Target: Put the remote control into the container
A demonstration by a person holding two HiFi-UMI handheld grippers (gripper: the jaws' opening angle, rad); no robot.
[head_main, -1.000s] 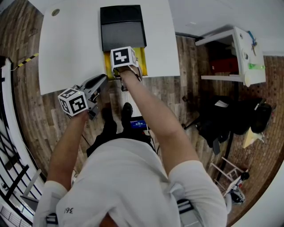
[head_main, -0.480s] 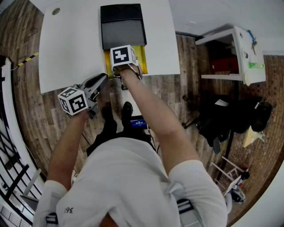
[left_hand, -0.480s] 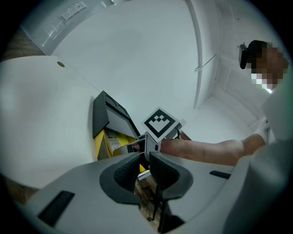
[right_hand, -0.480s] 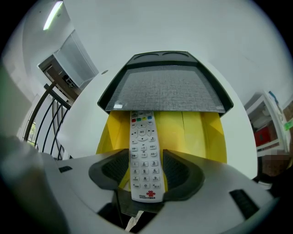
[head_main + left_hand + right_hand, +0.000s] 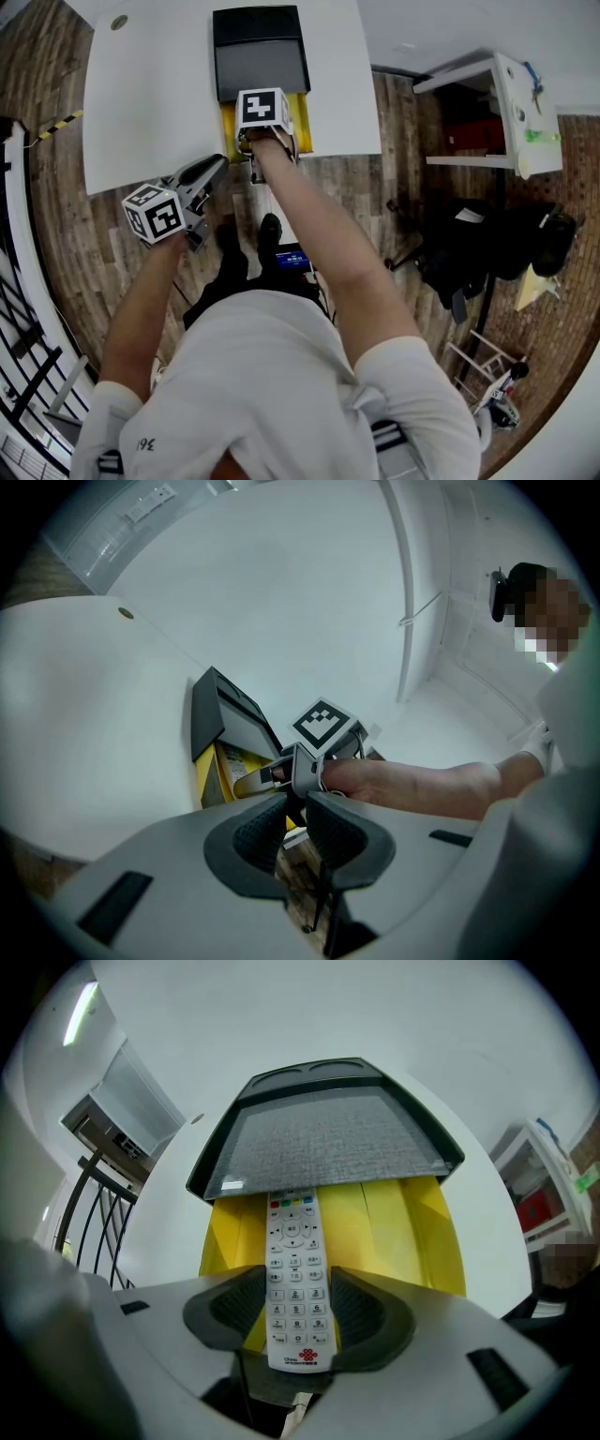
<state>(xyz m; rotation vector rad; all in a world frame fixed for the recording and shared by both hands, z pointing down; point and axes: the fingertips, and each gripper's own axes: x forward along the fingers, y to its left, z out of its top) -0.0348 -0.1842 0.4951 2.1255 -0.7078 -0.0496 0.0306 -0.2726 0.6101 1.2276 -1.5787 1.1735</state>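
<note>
On the white table [image 5: 141, 94], in the head view, a black box [image 5: 261, 56] sits at the far side with a yellow sheet [image 5: 303, 127] touching its near side. The right gripper [image 5: 263, 122] is over that sheet, just short of the box. The left gripper [image 5: 217, 166] hangs by the table's near edge, farther from the box. In the left gripper view its jaws are closed together with nothing in them — only floor shows below. In the right gripper view the jaws squeeze a white remote [image 5: 298, 1279] by its bottom half. The remote points straight ahead, buttons up, and its top end reaches the box's near rim. So the box is right in front, in line with the remote — a push forward and a let-go looks like the job left to do.
</note>
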